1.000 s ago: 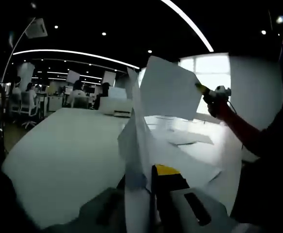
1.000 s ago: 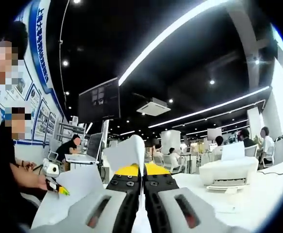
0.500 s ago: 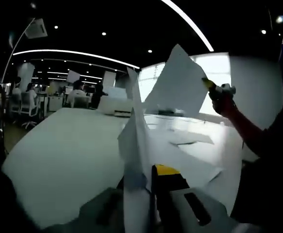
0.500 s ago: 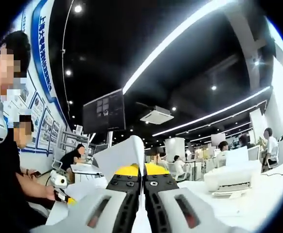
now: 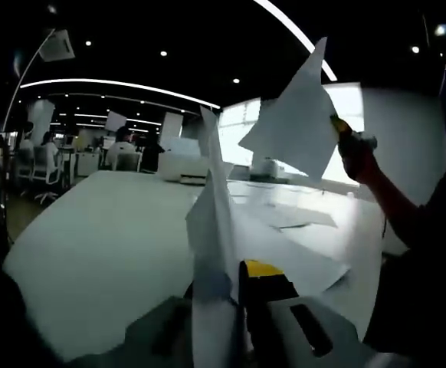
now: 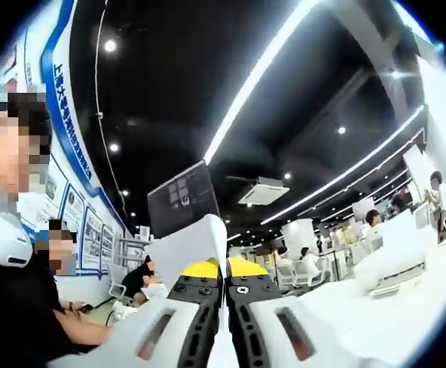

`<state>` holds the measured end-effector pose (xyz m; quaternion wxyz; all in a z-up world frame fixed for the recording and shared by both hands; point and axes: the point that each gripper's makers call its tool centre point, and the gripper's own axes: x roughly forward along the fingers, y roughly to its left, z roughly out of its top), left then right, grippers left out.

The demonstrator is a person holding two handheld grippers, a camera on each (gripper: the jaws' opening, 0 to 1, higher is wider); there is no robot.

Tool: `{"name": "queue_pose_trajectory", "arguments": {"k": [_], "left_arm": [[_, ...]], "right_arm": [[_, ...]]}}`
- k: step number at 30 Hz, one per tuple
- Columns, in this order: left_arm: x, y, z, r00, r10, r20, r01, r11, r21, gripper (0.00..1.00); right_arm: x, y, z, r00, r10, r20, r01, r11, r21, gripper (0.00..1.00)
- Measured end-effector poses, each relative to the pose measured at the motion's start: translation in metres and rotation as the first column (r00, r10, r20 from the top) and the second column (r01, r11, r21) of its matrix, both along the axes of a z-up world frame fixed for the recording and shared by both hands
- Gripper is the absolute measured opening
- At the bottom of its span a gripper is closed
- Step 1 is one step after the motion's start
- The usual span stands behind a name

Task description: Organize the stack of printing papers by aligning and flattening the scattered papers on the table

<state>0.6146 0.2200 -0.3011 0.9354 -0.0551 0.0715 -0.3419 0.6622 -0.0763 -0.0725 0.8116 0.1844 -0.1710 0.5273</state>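
My left gripper (image 5: 237, 282) is shut on a white sheet (image 5: 211, 207) that stands on edge between its yellow-tipped jaws, above the white table (image 5: 93, 245). The right gripper (image 5: 338, 127) comes in at the upper right, held up high and pinching a second sheet (image 5: 296, 123) by its edge. In the right gripper view the right gripper (image 6: 224, 268) is shut on that sheet (image 6: 192, 247), which fans out to the left of the jaws. More loose sheets (image 5: 303, 218) lie spread on the table beyond my left gripper, one overlapping pile (image 5: 307, 264) nearer.
A white printer (image 5: 181, 165) sits at the table's far side, also seen as the printer (image 6: 391, 261) at the right. The person's sleeve (image 5: 414, 230) fills the right side. Other people sit at desks (image 5: 47, 157) behind. A dark screen (image 6: 181, 201) hangs overhead.
The right gripper has lifted its sheet higher and tilted it, so the right gripper view now points more toward the ceiling. The left gripper and its sheet have stayed still.
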Motion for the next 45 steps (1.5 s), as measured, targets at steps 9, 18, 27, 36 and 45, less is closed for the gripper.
{"name": "queue_pose_trajectory", "arguments": {"k": [9,18,27,36,45], "left_arm": [[-0.001,0.000,0.001,1.000,-0.002,0.005,0.002,1.000,-0.002,0.06],[0.000,0.000,0.001,1.000,-0.006,0.004,0.006,1.000,-0.003,0.06],[0.000,0.000,0.000,1.000,-0.008,0.004,0.008,1.000,-0.001,0.06],[0.000,0.000,0.001,1.000,-0.010,0.013,0.010,1.000,0.004,0.06],[-0.001,0.000,0.002,1.000,-0.010,0.027,0.010,1.000,0.006,0.06]], "right_arm": [[0.011,0.014,-0.026,0.977,0.115,-0.182,-0.084,0.981,0.174,0.00],[0.035,0.027,-0.074,0.904,0.195,-0.379,-0.089,0.956,0.278,0.00],[0.053,0.043,-0.116,0.840,0.184,-0.511,-0.065,0.968,0.241,0.00],[0.048,0.061,-0.134,0.821,0.160,-0.549,-0.057,0.978,0.200,0.00],[0.039,0.078,-0.144,0.813,0.152,-0.562,-0.046,0.979,0.199,0.00]]}}
